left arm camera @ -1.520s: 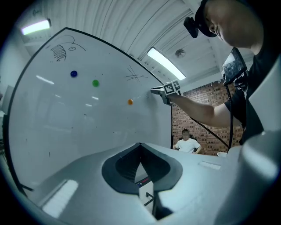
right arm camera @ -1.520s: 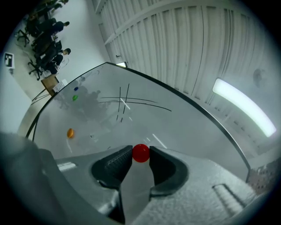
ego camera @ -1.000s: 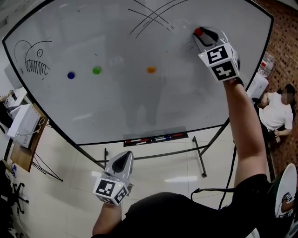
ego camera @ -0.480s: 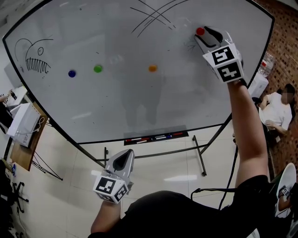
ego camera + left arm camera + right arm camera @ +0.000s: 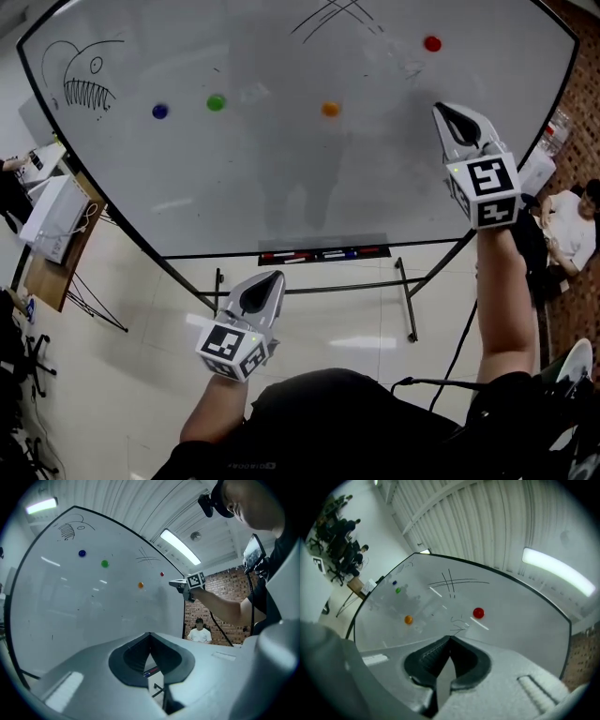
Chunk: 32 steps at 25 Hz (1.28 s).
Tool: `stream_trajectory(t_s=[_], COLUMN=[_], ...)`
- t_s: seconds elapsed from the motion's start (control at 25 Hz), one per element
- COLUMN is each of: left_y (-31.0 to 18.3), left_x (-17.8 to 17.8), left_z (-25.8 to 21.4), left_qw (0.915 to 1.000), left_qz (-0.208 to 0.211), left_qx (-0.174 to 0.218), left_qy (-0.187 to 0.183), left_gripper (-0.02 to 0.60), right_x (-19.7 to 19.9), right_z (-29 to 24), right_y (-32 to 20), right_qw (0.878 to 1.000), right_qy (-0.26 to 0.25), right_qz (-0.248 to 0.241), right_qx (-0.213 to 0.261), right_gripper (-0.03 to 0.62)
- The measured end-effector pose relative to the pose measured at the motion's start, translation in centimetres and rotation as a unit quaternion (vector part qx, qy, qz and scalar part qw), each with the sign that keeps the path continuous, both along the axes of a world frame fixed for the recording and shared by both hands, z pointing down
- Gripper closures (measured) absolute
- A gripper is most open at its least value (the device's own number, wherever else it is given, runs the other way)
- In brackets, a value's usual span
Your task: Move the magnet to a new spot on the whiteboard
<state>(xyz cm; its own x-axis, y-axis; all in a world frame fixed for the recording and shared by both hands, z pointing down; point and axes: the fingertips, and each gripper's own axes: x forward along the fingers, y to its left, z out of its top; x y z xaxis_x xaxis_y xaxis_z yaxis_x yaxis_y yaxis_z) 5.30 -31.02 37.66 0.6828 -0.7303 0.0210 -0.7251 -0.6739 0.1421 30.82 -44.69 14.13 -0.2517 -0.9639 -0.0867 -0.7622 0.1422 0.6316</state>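
Note:
The red magnet [image 5: 431, 43] sticks to the whiteboard [image 5: 281, 178] near its upper right, beside some scribbled lines. My right gripper [image 5: 448, 114] hangs below and slightly right of it, apart from it, jaws shut and empty. In the right gripper view the red magnet [image 5: 478, 613] shows just above the shut right gripper [image 5: 450, 639]. My left gripper [image 5: 267, 281] is held low, well short of the board, also shut with nothing in it. From the left gripper view the red magnet [image 5: 162, 574] appears small, left of the raised right gripper [image 5: 180, 584].
Orange [image 5: 330, 109], green [image 5: 216, 102] and blue [image 5: 160, 111] magnets sit in a row across the board. A fish sketch [image 5: 89, 80] fills its upper left. Markers lie on the tray [image 5: 323, 253]. A desk with boxes [image 5: 56, 225] stands left; a seated person [image 5: 572, 234] is at the right.
My right gripper was at the red magnet; it has since pulled back down and away and closed empty. The magnet stays on the board. The left gripper barely moved.

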Motion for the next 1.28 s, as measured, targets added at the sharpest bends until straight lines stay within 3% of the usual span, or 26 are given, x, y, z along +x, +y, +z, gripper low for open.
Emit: stream_trajectory(t_s=[0.2,0.32,0.56,0.72,1.12,1.28], left_y=[-0.4,-0.7,-0.8,-0.5,1.8,3.7], left_x=[0.1,-0.1,0.4,0.6,2.0,1.5], left_z=[0.3,0.9,1.0,0.9,3.4,4.4], left_qw=[1.0,1.0,0.9999,0.9998,0.9984,0.998], left_qz=[-0.003,-0.007,-0.012,-0.019,-0.044,-0.042], left_qx=[-0.001,-0.001,-0.001,-0.002,-0.023,-0.03], left_qy=[0.004,0.006,0.009,0.002,-0.025,-0.036], left_gripper=[0.566,0.566,0.566,0.565,0.566,0.566], right_x=[-0.2,-2.4,-7.3,-9.0,-10.7,-11.5], right_z=[5.2,8.8,17.6,22.3,27.9,28.4], right_y=[3.6,5.9,10.1,12.4,16.9,19.1], right_qw=[0.989,0.978,0.956,0.933,0.886,0.884], right_qy=[-0.127,-0.169,-0.2,-0.238,-0.305,-0.298], right_qz=[-0.063,-0.103,-0.151,-0.174,-0.243,-0.258], right_qx=[-0.038,-0.066,-0.149,-0.204,-0.252,-0.253], right_gripper=[0.588,0.588,0.588,0.588,0.588,0.588])
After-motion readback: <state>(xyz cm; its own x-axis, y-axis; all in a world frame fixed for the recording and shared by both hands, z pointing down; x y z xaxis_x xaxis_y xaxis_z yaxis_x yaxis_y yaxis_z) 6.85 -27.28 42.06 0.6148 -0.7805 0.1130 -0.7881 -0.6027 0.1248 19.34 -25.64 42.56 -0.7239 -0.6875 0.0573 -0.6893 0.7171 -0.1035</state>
